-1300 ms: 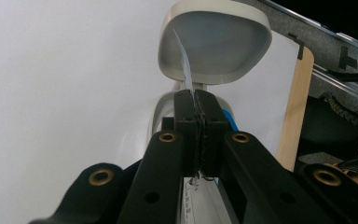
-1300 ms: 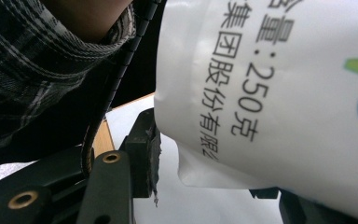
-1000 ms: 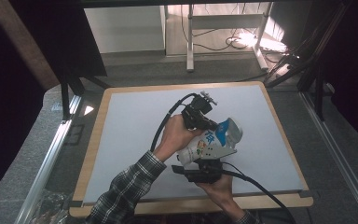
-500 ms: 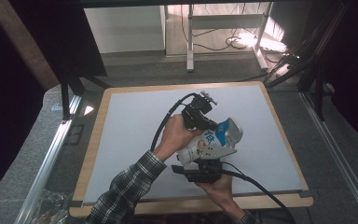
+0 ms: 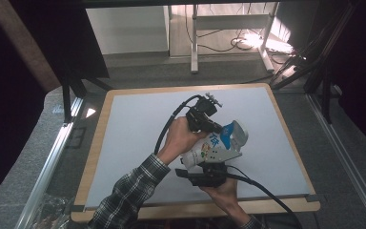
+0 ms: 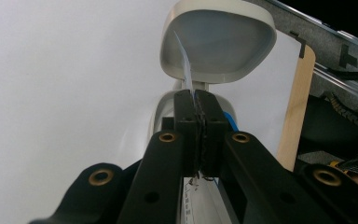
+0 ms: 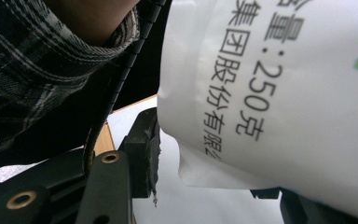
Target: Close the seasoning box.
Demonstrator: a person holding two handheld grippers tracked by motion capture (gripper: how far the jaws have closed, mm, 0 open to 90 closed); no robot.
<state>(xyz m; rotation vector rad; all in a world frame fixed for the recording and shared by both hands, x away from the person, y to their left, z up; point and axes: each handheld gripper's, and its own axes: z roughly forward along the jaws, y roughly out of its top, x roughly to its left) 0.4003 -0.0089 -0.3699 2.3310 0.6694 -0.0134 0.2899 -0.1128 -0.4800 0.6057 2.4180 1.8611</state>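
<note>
A white pouch with blue print and a rounded pale end is held above the white table top. My left gripper comes at it from the far side. In the left gripper view that gripper is shut on a thin edge of the pouch, with the rounded pale end just beyond. My right gripper holds the pouch from the near side. In the right gripper view the printed pouch sits between the jaws of the right gripper, against the left pad.
The table top has a wooden rim. A metal rail runs along the left side. Frame legs and cables stand on the floor beyond the table. A plaid sleeve reaches in from the bottom.
</note>
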